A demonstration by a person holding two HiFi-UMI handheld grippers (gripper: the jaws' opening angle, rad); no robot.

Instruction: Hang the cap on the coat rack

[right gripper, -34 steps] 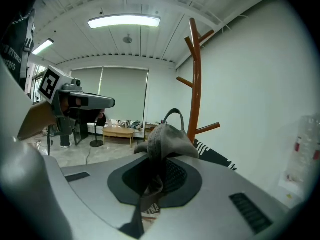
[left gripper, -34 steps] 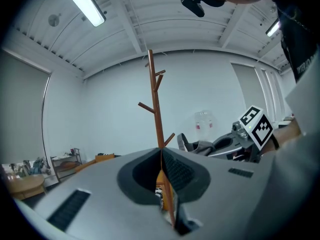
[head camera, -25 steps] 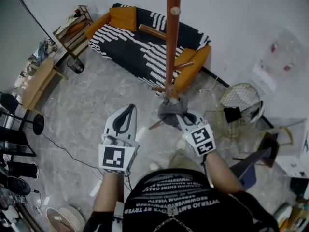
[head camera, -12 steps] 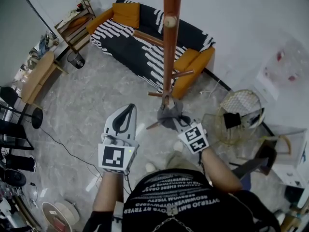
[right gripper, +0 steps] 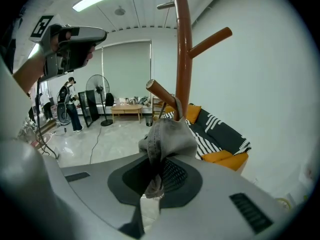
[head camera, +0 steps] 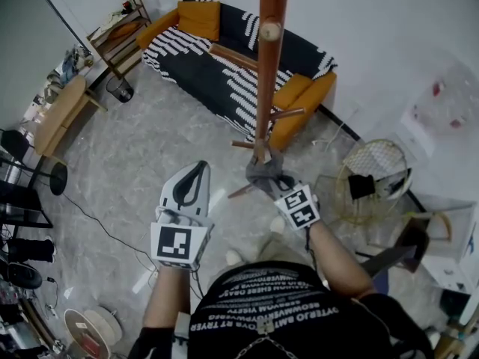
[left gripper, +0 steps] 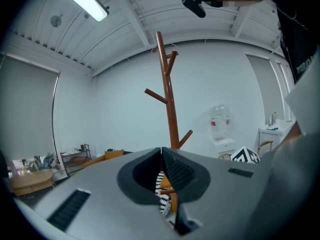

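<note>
The right tongs (head camera: 278,188) have come down and in toward the rack (head camera: 266,73) over the last second. From above, they looked larger and sat a little off the pole a moment ago; now they look smaller and their tips sit right at the foot of the pole in that view. The grey cap (head camera: 263,172) has come with them, and the grip has not changed: the tongs are clamped on a fold of the cap's fabric.

From the right tongs' own view, the cap bunches up just in front of the pole. A low peg (right gripper: 161,94) slants up directly behind and above it. Whether the cloth is over that peg or only resting against it, I cannot tell from here.

The left tongs (head camera: 199,167) have barely stirred. They are closed on nothing and held level off to the left, well apart from the rack.

I read the drop as the cap being settled onto that low peg, so the job looks close to done. The cap's weight has still to pass from the tongs to the wood. If the tongs let go before the fabric has truly caught, the cap would likely slide off to the floor (head camera: 150,163).
</note>
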